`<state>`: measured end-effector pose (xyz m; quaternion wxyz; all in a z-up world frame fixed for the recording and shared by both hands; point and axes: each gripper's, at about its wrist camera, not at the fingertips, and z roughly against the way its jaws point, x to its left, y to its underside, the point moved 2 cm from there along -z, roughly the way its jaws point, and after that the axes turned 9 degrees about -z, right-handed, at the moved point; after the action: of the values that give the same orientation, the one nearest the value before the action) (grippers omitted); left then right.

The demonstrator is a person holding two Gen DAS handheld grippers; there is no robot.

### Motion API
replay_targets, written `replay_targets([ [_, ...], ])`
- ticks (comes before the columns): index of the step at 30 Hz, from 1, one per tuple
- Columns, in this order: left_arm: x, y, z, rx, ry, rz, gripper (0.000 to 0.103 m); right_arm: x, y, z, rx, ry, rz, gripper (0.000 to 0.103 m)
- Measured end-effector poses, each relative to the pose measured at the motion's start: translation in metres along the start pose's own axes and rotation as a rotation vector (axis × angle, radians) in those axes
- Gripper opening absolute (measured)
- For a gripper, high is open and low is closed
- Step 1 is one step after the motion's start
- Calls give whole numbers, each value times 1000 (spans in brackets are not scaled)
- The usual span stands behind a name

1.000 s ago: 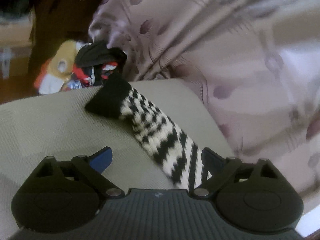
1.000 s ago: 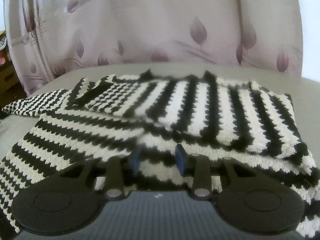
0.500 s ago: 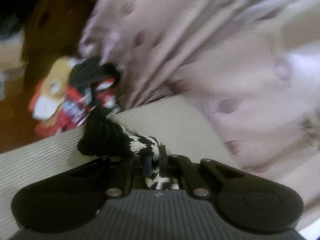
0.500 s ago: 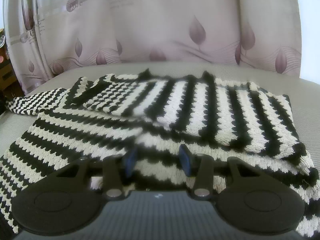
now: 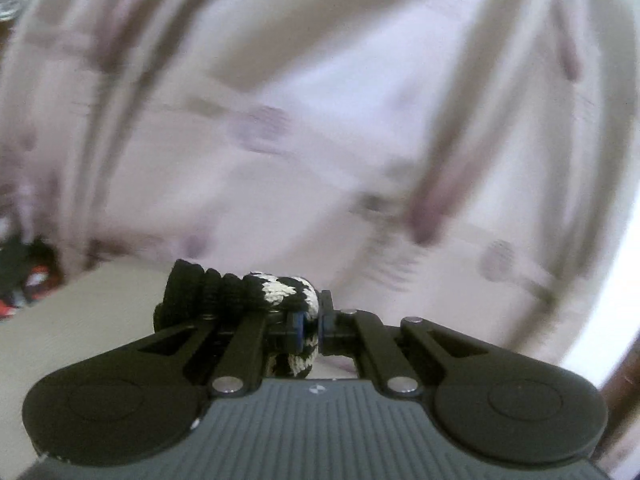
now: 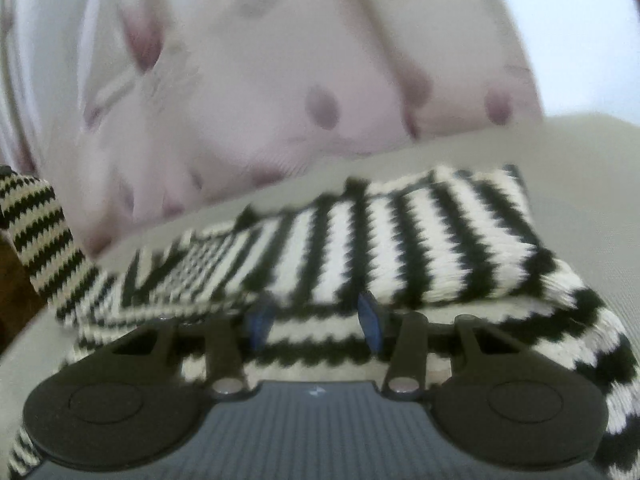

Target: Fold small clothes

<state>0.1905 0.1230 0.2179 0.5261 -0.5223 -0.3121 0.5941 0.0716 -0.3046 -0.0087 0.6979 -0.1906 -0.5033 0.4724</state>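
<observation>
A black-and-white striped knit sweater (image 6: 400, 248) lies partly folded on a pale grey cushion (image 6: 580, 168). My left gripper (image 5: 311, 322) is shut on the sweater's sleeve (image 5: 276, 292) near its black cuff (image 5: 188, 284) and holds it off the cushion. In the right wrist view that sleeve (image 6: 36, 240) rises at the far left. My right gripper (image 6: 316, 320) is open, its blue-tipped fingers (image 6: 370, 322) low over the sweater's near edge, holding nothing.
A pink curtain with leaf prints (image 5: 320, 100) hangs close behind the cushion and also fills the back of the right wrist view (image 6: 240, 60). A dark and red pile of things (image 5: 24, 276) lies at the far left.
My left gripper closed on the sleeve and lifted it, swinging rightward. My right gripper opened a little wider and moved, so its view of the sweater tilted.
</observation>
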Motion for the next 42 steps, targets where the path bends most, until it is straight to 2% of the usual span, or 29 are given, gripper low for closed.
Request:
replay_targets([
  [3,-65,6,-23,34,75,-56,5,-14,-3,9,-61,-13,-87,45],
  [6,-123,29,-49,81,135,-130,5,-24,-5,18,-116,-16,-154,45],
  [11,-205,100,-89,199,237,-235,5,-40,-7,28,-156,-22,-250,47],
  [16,-250,176,-120,312,322,-365,5,-51,-8,37,-157,-37,-296,47],
  [19,-264,204,-128,357,378,-431,7,-56,-8,42,-160,-52,-321,47],
  [21,-264,215,-124,360,432,-461,16,-60,-7,42,-160,-61,-336,47],
  [22,-266,218,-124,356,460,-477,37,-62,-7,42,-157,-66,-344,47],
  [23,-268,220,-123,349,491,-486,67,-62,-6,42,-157,-70,-349,47],
  [25,-269,218,-116,304,527,-490,96,-63,-5,42,-156,-75,-354,47],
  [27,-269,215,-103,235,557,-484,97,-63,-4,42,-152,-81,-354,48],
  [29,-270,210,-96,224,612,-482,100,-63,-4,42,-155,-84,-350,48],
  [33,-264,197,-82,192,663,-462,102,-59,-3,44,-152,-76,-334,49],
  [35,-263,192,-75,161,653,-499,103,-53,-5,45,-147,-64,-296,50],
  [37,-264,192,-67,114,592,-579,103,-45,-8,46,-143,-45,-247,50],
  [38,-260,191,-64,102,599,-572,103,-41,-9,46,-142,-41,-230,50],
  [40,-250,188,-65,126,638,-517,103,-34,-11,48,-138,-42,-190,50],
  [42,-236,185,-63,112,598,-466,103,-29,-12,49,-131,-32,-155,52],
])
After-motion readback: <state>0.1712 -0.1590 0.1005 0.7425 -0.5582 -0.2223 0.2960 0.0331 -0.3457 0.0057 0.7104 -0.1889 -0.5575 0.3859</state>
